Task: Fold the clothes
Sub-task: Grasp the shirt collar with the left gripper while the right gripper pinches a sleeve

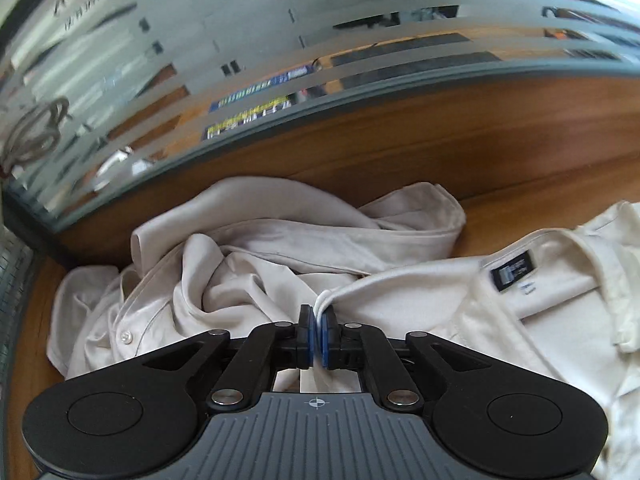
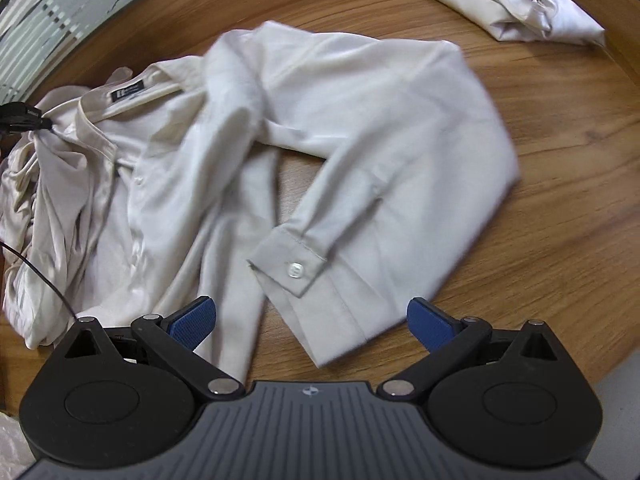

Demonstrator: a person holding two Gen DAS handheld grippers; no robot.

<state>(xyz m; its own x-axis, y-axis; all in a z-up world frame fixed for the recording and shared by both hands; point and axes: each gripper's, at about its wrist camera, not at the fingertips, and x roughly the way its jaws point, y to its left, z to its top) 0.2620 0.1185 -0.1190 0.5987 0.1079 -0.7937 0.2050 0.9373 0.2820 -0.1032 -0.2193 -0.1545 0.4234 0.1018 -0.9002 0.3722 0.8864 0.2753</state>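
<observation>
A white dress shirt (image 2: 360, 120) lies spread on the wooden table (image 2: 560, 200), collar with a black label (image 2: 128, 91) at the left, one sleeve folded across it with its buttoned cuff (image 2: 292, 264) near me. My left gripper (image 1: 319, 320) is shut on a fold of this shirt (image 1: 460, 300) near the collar; it shows at the left edge of the right wrist view (image 2: 44, 123). My right gripper (image 2: 312, 320) is open and empty, just above the cuff and the shirt's lower part.
A crumpled beige garment (image 1: 248, 248) lies behind the left gripper, against a frosted glass partition (image 1: 240, 60). A folded pale garment (image 2: 516, 0) sits at the table's far right. A thin black cable (image 2: 44, 276) runs at the left.
</observation>
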